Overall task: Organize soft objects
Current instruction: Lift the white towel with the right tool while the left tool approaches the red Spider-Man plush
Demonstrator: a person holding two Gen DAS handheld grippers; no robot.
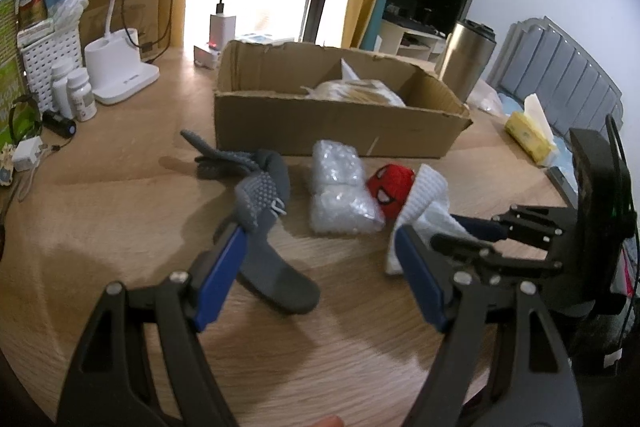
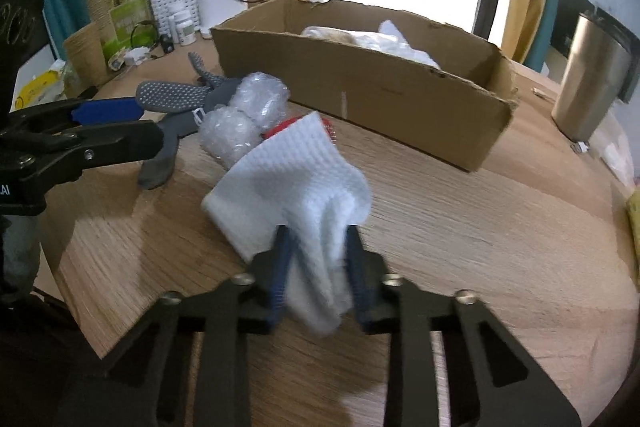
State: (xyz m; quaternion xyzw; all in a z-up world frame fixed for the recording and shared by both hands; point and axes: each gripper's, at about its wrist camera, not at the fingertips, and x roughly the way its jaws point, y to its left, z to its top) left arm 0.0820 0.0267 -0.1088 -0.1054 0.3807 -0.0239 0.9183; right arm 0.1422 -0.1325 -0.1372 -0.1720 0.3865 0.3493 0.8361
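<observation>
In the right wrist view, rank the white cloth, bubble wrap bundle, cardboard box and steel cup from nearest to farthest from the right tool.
1. White cloth: pinched in the right tool.
2. Bubble wrap bundle: behind the cloth, left.
3. Cardboard box: behind, centre.
4. Steel cup: far right, beyond the box.

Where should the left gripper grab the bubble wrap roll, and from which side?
Grip the bubble wrap roll across its pinched waist, coming from above with the fingers spanning its short width. It lies flat on the table, two bulging lobes with a narrower middle, so the waist probably fits the open left gripper best. The red plush touches its right side; the left flank is freer.
</observation>
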